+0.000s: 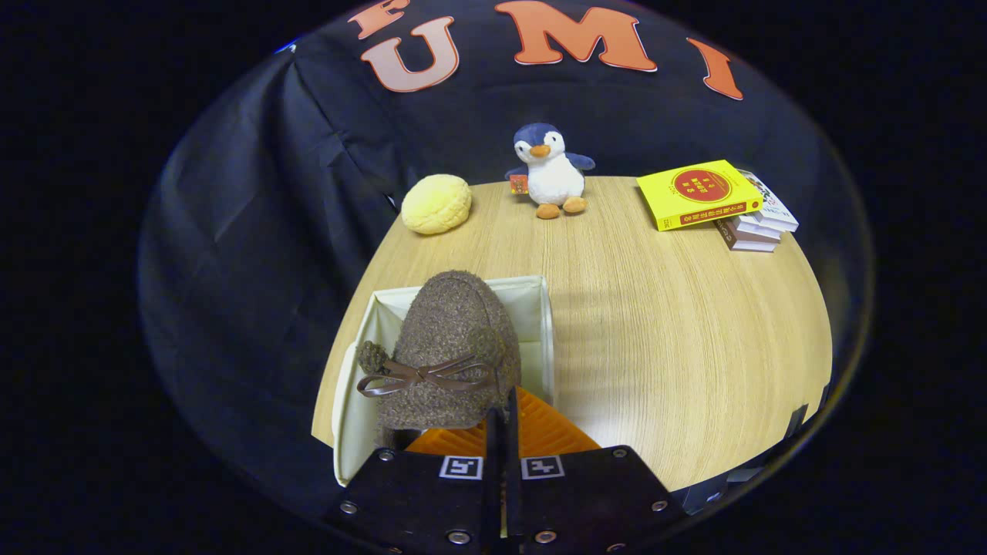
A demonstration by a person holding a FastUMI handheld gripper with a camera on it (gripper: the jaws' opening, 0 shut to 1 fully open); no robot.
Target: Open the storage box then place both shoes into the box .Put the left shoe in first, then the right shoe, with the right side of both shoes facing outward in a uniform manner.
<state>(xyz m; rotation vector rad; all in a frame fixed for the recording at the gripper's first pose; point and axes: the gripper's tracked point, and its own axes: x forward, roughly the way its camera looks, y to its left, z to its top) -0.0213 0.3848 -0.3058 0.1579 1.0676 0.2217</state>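
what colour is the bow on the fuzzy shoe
Dark brown, on a lighter brown fuzzy shoe held just ahead of the jaws, over the white box. Gripper view shows the bow best.

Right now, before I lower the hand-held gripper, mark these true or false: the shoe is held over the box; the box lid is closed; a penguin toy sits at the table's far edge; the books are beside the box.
1. The hand-held gripper holds the brown shoe over the white box: true.
2. The box is closed: false, it is open.
3. A penguin toy sits at the far edge: true.
4. The books lie beside the box: false, they lie far off, near the penguin's side.
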